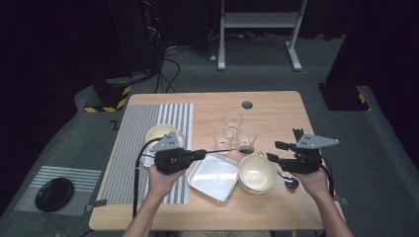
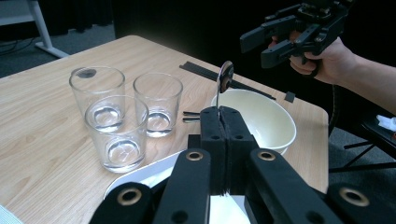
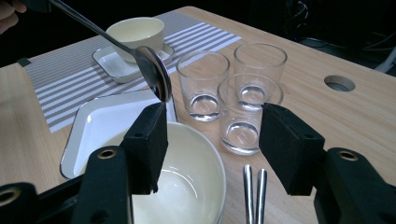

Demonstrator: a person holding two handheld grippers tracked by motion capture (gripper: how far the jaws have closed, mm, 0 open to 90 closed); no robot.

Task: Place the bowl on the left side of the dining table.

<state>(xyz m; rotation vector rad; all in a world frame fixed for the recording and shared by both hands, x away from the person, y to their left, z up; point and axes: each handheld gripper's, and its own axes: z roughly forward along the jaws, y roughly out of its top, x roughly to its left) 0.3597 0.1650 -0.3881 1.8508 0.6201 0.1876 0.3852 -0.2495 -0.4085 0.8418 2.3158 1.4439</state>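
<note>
L gripper [image 1: 200, 154] clamps a spoon [image 2: 225, 77] by its handle, bowl end held above the cream bowl [image 1: 257, 173] at near right, handle mostly hidden betw. jaws; R gripper [image 3: 212, 140] jaws apart, empty, near that bowl; no legible labels/writing.

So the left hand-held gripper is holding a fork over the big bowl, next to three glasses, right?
Not quite: it is a spoon, not a fork. The left gripper view shows its rounded bowl end sticking up from the shut jaws of the left hand-held gripper. The rest is right: it is held over the big bowl, next to three glasses.
</note>
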